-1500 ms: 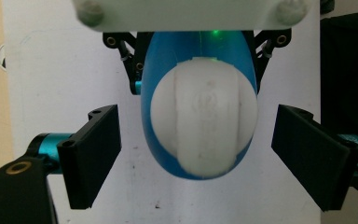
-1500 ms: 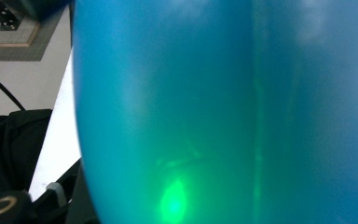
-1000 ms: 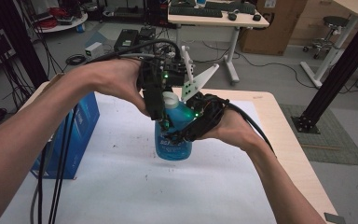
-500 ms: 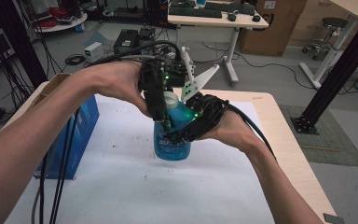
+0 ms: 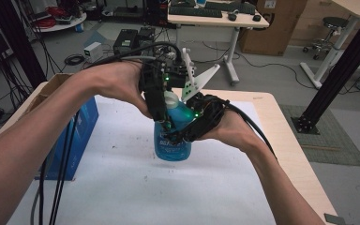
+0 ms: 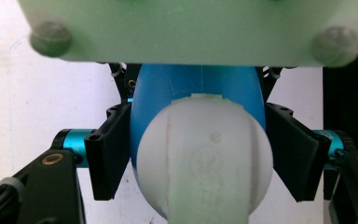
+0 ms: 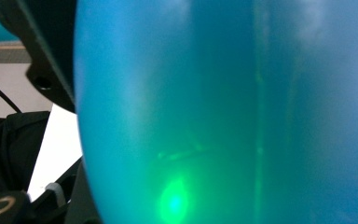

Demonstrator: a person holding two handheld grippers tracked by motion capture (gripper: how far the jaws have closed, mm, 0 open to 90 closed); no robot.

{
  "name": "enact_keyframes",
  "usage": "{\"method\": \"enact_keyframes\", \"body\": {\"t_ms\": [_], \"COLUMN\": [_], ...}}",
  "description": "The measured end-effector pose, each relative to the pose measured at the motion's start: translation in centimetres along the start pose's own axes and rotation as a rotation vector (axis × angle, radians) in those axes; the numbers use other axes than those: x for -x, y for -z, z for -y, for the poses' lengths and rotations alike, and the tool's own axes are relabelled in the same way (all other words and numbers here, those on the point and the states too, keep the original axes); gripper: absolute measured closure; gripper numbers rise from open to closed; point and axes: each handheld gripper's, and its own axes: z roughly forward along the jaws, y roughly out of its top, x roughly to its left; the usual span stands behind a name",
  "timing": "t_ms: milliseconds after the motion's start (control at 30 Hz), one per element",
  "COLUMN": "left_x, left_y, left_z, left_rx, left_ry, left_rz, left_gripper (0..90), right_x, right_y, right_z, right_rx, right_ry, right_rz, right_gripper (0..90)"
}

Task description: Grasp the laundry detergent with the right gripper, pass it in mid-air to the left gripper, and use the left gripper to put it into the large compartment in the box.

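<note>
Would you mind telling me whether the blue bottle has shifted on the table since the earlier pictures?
No. The blue bottle stands equally far from the blue box in the high view.

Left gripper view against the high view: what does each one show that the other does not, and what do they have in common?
Left gripper view: the white cap seen from above, between the black fingers, which have just been closing and seem to touch its sides. High view: the right gripper clamped on the blue bottle, a blue box at the left of the table, desks behind. Both: the blue bottle, the left gripper at its top, the table.
</note>
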Motion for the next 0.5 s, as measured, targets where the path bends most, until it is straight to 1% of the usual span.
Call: {"method": "enact_keyframes", "body": {"t_ms": [133, 333, 400, 433, 500], "left_x": [0.05, 0.03, 0.09, 0.09, 0.06], "left_y": [-0.11, -0.13, -0.19, -0.19, -0.21], "left_z": [0.00, -0.02, -0.06, -0.06, -0.05], "left_rx": [0.002, 0.000, -0.001, -0.001, -0.001], "left_ry": [0.000, -0.006, -0.008, -0.008, -0.008], "left_rz": [0.000, 0.007, -0.001, -0.001, 0.000], "left_gripper": [31.8, 31.8, 32.3, 33.9, 34.0], "right_x": [-0.02, -0.04, -0.03, -0.03, -0.03], "right_y": [0.00, -0.05, -0.06, -0.06, -0.09], "right_z": [0.01, -0.02, -0.02, -0.02, 0.00], "right_rx": [0.000, 0.003, 0.004, 0.004, 0.004], "right_ry": [-0.002, 0.004, 0.002, 0.002, 0.004], "right_rz": [0.000, 0.000, -0.003, -0.003, 0.001], "right_gripper": [44.7, 44.6, 44.6, 44.6, 44.6]}}
